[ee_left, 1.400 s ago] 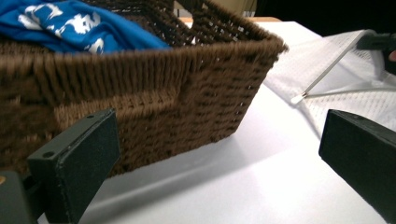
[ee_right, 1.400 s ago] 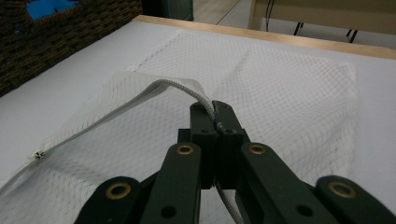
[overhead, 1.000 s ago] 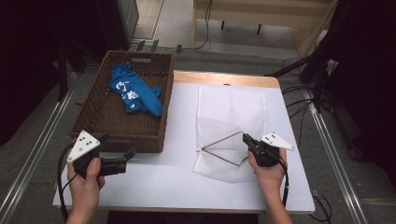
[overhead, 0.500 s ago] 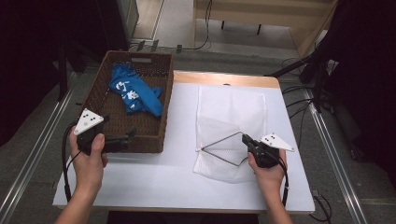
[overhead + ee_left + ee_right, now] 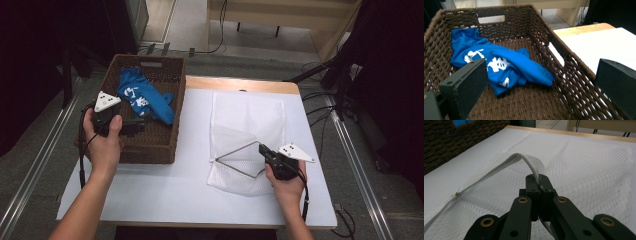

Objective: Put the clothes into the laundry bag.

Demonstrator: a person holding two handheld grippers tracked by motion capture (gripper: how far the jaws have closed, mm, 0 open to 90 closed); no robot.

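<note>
Here we count one wicker basket (image 5: pixel 150 145) at the table's (image 5: pixel 150 190) left edge, one blue garment (image 5: pixel 145 100) crumpled toward its far end, and one white mesh bag (image 5: pixel 250 120) flat on the table's right half. The left gripper (image 5: pixel 131 125) hovers over the basket's near end, jaws spread wide, nothing between them. The right gripper (image 5: pixel 263 150), hand low near the front edge, has its jaws pinched together on the bag's zipper edge (image 5: pixel 534 170), lifting it.
</note>
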